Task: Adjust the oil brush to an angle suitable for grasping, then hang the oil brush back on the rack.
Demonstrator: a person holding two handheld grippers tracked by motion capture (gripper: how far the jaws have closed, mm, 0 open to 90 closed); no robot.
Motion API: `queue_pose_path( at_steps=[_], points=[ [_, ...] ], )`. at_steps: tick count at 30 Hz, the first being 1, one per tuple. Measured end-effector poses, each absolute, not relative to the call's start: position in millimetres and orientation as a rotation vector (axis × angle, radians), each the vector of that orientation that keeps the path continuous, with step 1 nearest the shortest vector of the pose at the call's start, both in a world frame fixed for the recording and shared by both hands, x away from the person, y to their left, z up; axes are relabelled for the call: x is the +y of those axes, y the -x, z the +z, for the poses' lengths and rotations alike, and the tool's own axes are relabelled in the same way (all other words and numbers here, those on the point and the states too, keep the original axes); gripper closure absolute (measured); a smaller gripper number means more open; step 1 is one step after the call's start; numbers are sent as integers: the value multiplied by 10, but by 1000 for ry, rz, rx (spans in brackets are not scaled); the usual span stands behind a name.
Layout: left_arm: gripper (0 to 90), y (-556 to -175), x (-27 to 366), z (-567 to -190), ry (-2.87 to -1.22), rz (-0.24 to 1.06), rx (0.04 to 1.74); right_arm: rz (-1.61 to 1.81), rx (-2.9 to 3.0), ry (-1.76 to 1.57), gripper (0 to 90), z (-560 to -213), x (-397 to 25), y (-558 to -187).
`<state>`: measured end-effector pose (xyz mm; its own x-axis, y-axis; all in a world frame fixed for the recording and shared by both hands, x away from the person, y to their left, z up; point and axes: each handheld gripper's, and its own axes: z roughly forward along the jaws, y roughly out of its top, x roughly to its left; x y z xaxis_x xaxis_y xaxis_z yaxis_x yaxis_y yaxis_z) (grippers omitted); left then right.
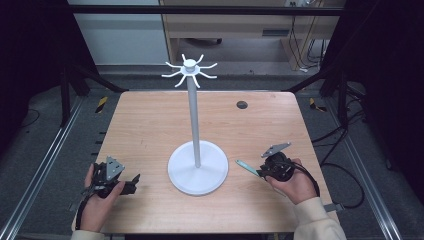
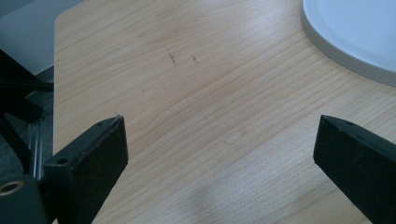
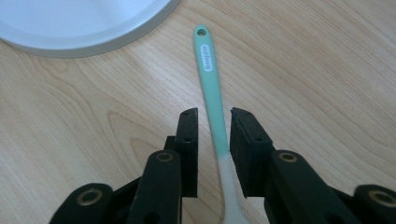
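Spatula [image 3: 209, 79], mint-green handle with a hanging hole at its far end and a small white label below it, paling to a whitish neck near the camera; its head is out of sight in the right gripper view. We record it lying flat on the wooden table [image 1: 150, 125], just right of the white stand's round base [image 1: 198, 167] and apart from it. In the high view the spatula [image 1: 247, 167] shows as a slim green strip pointing toward that base.

Right gripper [image 3: 214, 122]: we note its jaws nearly together, one on each side of the handle, with a thin gap visible on the left side; whether the right pad touches the handle we cannot tell. In the high view the right gripper [image 1: 263, 172] sits low on the table, held in the person's right hand [image 1: 295, 182].

Left gripper [image 2: 219, 135]: jaws wide apart, nothing between them, bare wood beneath and the base rim [image 2: 345, 56] at the upper right. In the high view the left gripper [image 1: 134, 182] rests near the table's front left corner, well apart from the spatula.

Stand: white pole [image 1: 194, 120] rising from the base, topped by a ring of curved hooks [image 1: 190, 71], all bare.
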<state>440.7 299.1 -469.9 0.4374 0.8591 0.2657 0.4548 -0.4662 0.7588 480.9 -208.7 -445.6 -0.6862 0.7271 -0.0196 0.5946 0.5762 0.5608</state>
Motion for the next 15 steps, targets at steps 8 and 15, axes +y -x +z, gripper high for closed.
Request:
queue_pose_path(
  at_steps=[8, 15],
  points=[
    [25, -4403, 2982, -4699, -2095, 875, 1097, 729, 2599, -1087, 697, -4373, -2137, -4822],
    [26, -4404, 2980, -4699, -2101, 876, 1093, 650, 2648, -1059, 680, -4381, -2102, -4849]
  ],
)
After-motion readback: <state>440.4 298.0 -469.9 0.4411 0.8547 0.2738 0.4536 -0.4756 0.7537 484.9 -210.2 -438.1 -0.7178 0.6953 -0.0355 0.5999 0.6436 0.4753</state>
